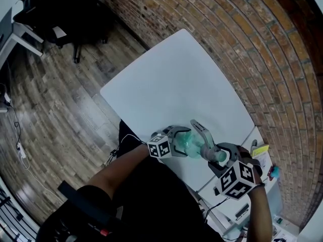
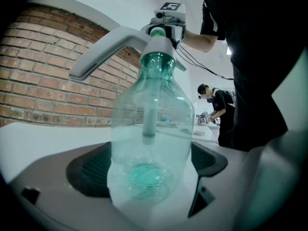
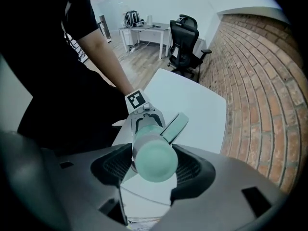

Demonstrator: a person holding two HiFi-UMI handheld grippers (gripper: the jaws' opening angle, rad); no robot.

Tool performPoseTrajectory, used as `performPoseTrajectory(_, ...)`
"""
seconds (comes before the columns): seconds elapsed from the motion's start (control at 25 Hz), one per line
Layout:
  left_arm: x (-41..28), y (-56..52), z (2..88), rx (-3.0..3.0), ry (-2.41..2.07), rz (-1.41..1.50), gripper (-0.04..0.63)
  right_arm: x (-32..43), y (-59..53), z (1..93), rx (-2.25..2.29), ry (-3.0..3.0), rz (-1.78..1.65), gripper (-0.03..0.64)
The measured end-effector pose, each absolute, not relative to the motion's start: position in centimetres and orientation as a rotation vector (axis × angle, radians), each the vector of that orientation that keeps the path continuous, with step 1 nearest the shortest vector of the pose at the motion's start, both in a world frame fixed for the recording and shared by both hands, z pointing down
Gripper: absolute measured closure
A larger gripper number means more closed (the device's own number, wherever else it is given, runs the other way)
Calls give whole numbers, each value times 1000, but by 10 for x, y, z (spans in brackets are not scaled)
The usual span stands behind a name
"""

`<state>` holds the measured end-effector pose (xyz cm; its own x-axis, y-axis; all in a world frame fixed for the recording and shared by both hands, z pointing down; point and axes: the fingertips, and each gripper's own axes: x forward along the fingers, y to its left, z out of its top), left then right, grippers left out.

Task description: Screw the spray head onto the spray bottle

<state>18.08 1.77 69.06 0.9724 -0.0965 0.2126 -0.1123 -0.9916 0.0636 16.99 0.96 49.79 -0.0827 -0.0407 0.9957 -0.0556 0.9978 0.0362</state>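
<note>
Two clamps over table (image 1: 171, 79) near edge: left gripper (image 1: 176, 141) on bottle (image 2: 154, 124) containing only tube (image 2: 150, 114), right gripper (image 1: 218, 158) on head (image 3: 150, 161).

The bottle (image 1: 192, 146) lies over the bench's (image 1: 176, 84) near edge, its base in the left gripper (image 1: 181, 141), its spray head (image 1: 204, 136) in the right gripper (image 1: 218, 158). A wall (image 1: 252, 44) flanks the bench's right; a chair (image 1: 65, 14) stands far left.
</note>
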Motion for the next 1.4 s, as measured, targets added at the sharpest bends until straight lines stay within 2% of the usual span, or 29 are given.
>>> performPoseTrajectory(0.52, 181, 20, 691, 3048, -142, 324, 83, 172, 11, 506, 186, -1672, 118, 357)
performPoseTrajectory(1.12, 182, 21, 691, 3051, -142, 331, 83, 171, 5, 504, 521, -1754, 382, 354)
performPoseTrajectory(1.4, 180, 20, 693, 3044, -125, 335, 81, 168, 4, 505, 520, -1782, 372, 354)
